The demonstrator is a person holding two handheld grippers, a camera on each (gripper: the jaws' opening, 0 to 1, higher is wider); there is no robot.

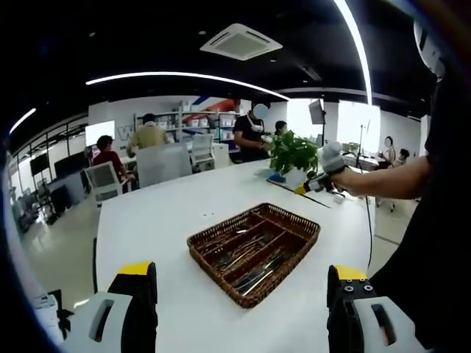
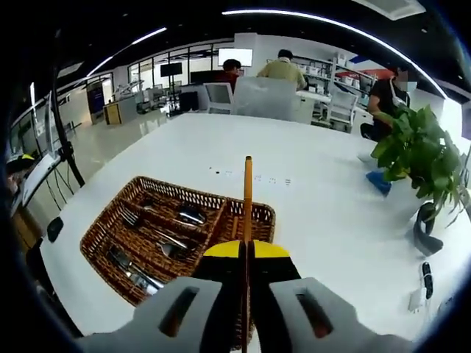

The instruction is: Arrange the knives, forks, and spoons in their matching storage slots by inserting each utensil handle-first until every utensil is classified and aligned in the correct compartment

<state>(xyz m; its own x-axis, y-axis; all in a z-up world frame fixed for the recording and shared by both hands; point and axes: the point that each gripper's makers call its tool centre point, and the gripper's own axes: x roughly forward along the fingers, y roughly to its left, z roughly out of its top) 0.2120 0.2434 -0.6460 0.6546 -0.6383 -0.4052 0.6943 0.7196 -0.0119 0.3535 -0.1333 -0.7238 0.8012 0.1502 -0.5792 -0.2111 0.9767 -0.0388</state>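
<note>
A brown wicker cutlery basket (image 1: 305, 234) with long compartments lies on the white table (image 1: 162, 213) and holds metal forks, spoons and knives (image 1: 246, 254). My left gripper (image 1: 241, 271) hovers in front of it, its jaws wide apart and holding nothing. A person's hand holds my right gripper (image 1: 318, 182) up beyond the basket's right end. In the right gripper view the right gripper (image 2: 248, 251) is shut on a thin orange-brown utensil handle (image 2: 248, 191) that points straight ahead over the basket (image 2: 110, 228). Its working end is hidden between the jaws.
A potted green plant (image 1: 293, 151) (image 2: 412, 143) stands at the table's far side beside a blue item (image 2: 379, 182). Small devices (image 2: 427, 276) lie near the right edge. Chairs (image 1: 103, 180) and seated and standing people (image 1: 147, 136) are beyond the table.
</note>
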